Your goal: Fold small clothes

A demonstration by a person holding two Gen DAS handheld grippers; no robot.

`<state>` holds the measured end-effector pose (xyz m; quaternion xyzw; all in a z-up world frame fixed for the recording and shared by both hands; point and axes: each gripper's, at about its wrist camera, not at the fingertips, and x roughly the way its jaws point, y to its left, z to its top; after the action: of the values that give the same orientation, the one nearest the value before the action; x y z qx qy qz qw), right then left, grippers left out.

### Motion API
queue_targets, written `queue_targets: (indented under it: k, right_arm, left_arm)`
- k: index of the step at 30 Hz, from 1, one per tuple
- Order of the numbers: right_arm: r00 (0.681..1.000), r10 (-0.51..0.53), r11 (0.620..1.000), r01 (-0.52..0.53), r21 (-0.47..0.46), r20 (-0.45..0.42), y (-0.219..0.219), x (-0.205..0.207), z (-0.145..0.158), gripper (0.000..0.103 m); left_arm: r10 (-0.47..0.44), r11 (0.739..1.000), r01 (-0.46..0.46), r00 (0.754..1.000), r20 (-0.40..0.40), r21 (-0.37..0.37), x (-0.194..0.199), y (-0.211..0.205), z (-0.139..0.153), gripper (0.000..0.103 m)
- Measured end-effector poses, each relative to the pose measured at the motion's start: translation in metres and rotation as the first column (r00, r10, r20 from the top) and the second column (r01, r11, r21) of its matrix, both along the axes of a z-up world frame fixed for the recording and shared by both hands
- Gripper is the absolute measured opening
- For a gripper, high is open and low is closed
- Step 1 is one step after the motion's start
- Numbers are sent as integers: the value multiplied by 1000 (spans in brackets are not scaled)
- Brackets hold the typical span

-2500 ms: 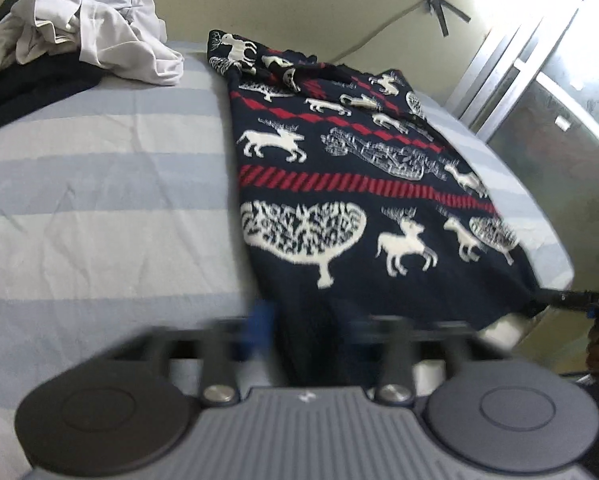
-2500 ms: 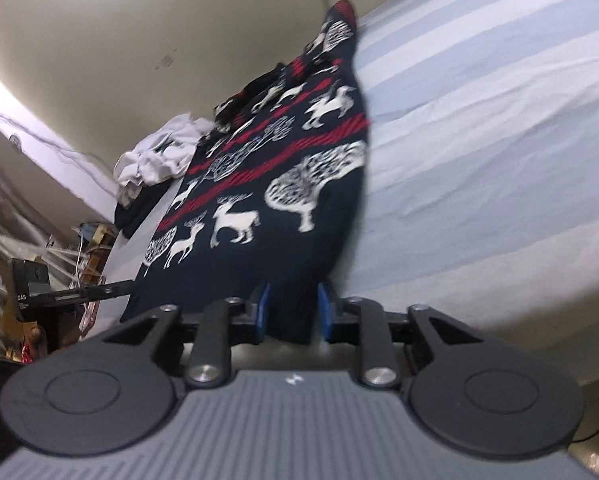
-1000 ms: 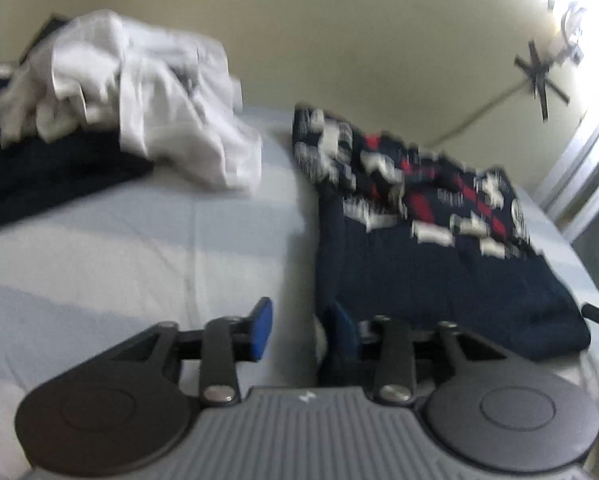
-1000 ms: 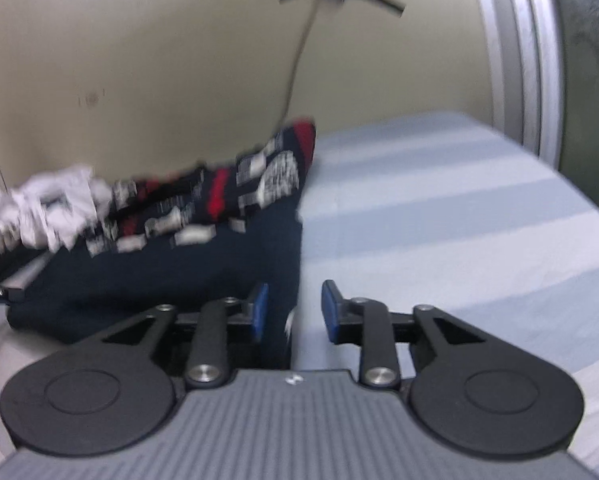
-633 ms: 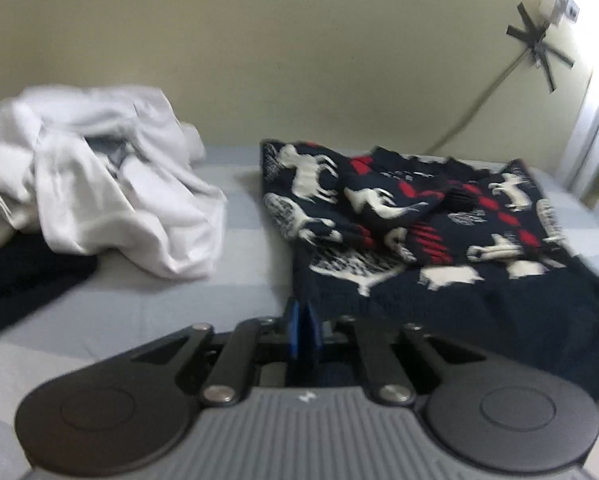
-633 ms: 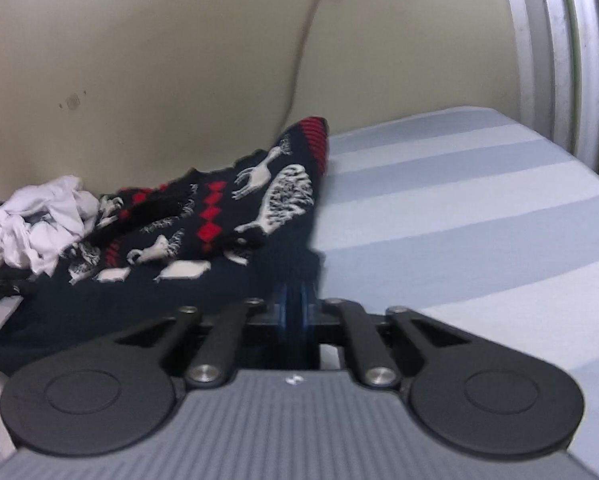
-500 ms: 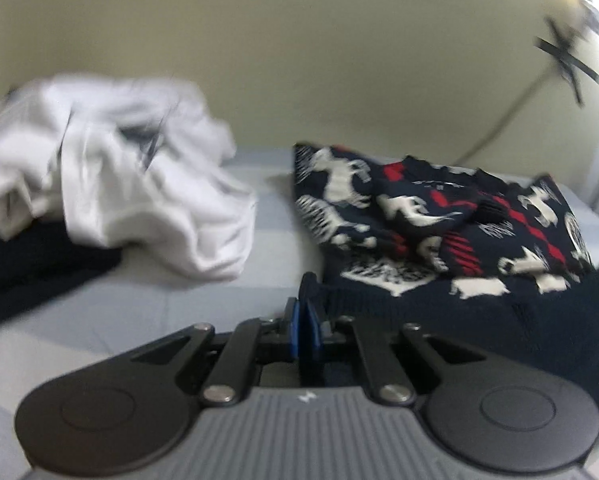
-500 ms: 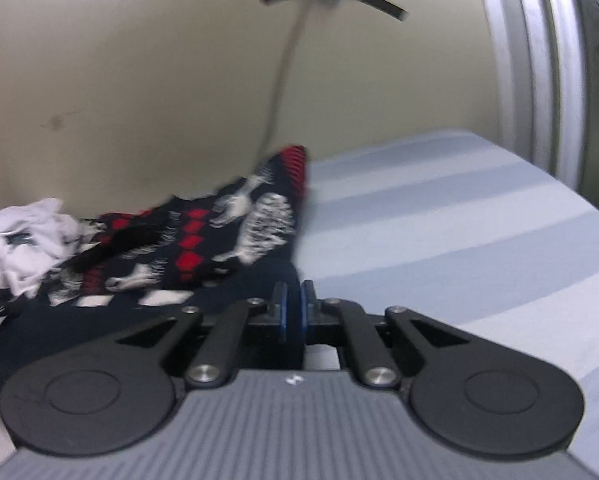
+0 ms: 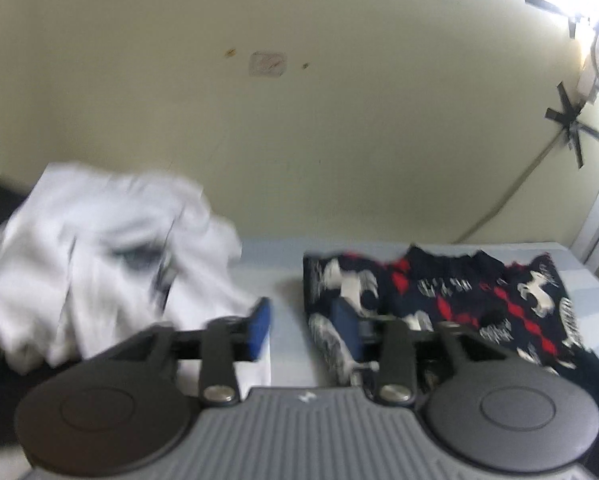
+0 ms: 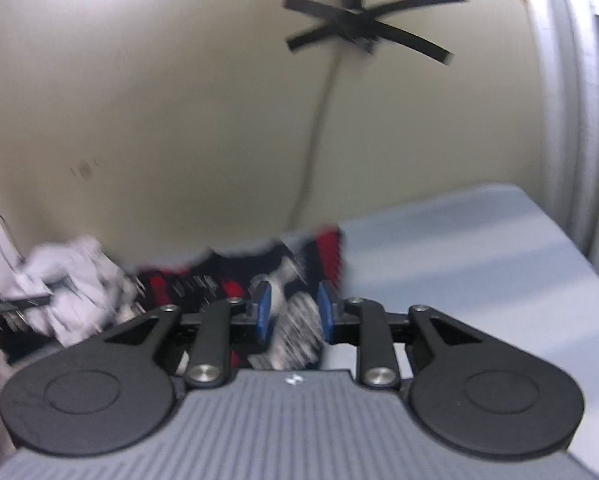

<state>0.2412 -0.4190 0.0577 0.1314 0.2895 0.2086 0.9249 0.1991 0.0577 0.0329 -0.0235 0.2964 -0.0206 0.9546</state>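
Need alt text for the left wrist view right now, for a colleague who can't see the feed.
The left claw is open and holds nothing, low over the striped bed. A navy sweater with white reindeer and red bands lies bunched just beyond its right finger. A crumpled white garment is heaped to the left, against a cream wall; the frame is motion-blurred.

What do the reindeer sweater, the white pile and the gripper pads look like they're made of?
Sweater: likely a thick matte knit, going by its woven-in navy, red and white pattern.
White pile: thin soft fabric, probably cotton, crumpling in loose folds; blurred.
Pads: blue, matte, possibly rubber or foam; unclear.
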Motion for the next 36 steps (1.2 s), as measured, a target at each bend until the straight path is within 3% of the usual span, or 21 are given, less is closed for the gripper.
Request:
queue_targets:
  k: [2, 5, 7, 9, 11, 13, 14, 15, 16, 17, 18, 19, 21, 25, 27, 31, 36]
  right_arm:
    - [1000, 20, 1000, -20, 13, -11, 12, 26, 5, 44]
    - [998, 39, 999, -38, 22, -58, 37, 70, -3, 46]
    - [994, 48, 999, -48, -4, -94, 55, 95, -14, 50]
    - [989, 48, 998, -54, -44, -140, 74, 121, -33, 52]
    - [978, 52, 994, -69, -81, -200, 91, 146, -53, 56]
    - [969, 40, 990, -72, -124, -245, 106, 163, -70, 57]
    - [963, 41, 988, -78, -133, -267, 112, 170, -78, 57]
    - [956, 50, 986, -93, -136, -288, 117, 175, -84, 57]
    - [950, 69, 983, -117, -143, -306, 122, 177, -90, 54]
    - [953, 77, 976, -133, -175, -293, 127, 175, -92, 49]
    - [960, 83, 965, -144, -217, -266, 132, 170, -92, 27]
    - [966, 94, 962, -151, -229, -242, 134, 164, -89, 18]
    - [975, 110, 969, -148, -196, -191, 128, 148, -77, 16]
    - [981, 176, 970, -186, -153, -79, 113, 91, -39, 15]
    - [976, 215, 965, -217, -145, -30, 103, 49, -20, 12]
    - [960, 270, 954, -256, -159, 79, 76, -47, 4, 12]
    - [945, 302, 943, -278, -182, 123, 40, -170, -4, 11]
  left_arm:
    - [-2, 999, 3, 1000, -25, 39, 33, -7, 0, 48]
    - [23, 999, -20, 997, -73, 42, 75, -11, -9, 60]
    - [36, 999, -34, 994, -104, 16, 98, -7, -20, 61]
    - [59, 998, -63, 988, -146, -24, 117, -2, -34, 79]
    - [74, 993, -90, 981, -180, -81, 134, 5, -50, 81]
    - [59, 987, -88, 978, -201, -136, 146, 8, -61, 76]
    - [49, 986, -80, 978, -202, -149, 149, 7, -65, 66]
    - [38, 986, -70, 979, -201, -152, 152, 5, -68, 47]
    - [17, 987, -50, 979, -204, -155, 154, 2, -71, 35]
    - [-10, 987, -24, 978, -208, -159, 155, -1, -74, 14]
    - [-18, 989, -12, 980, -200, -147, 153, -4, -75, 11]
    - [-24, 991, -2, 981, -195, -133, 153, -6, -75, 10]
    - [-33, 992, 11, 984, -178, -122, 143, -9, -71, 9]
    - [-69, 984, 51, 992, -103, -171, 111, -3, -44, 8]
    - [-103, 977, 92, 993, -49, -194, 79, -2, -27, 8]
    - [-169, 972, 177, 983, 64, -157, -7, -6, -5, 8]
    - [-205, 961, 221, 973, 109, -167, -104, 6, -12, 10]
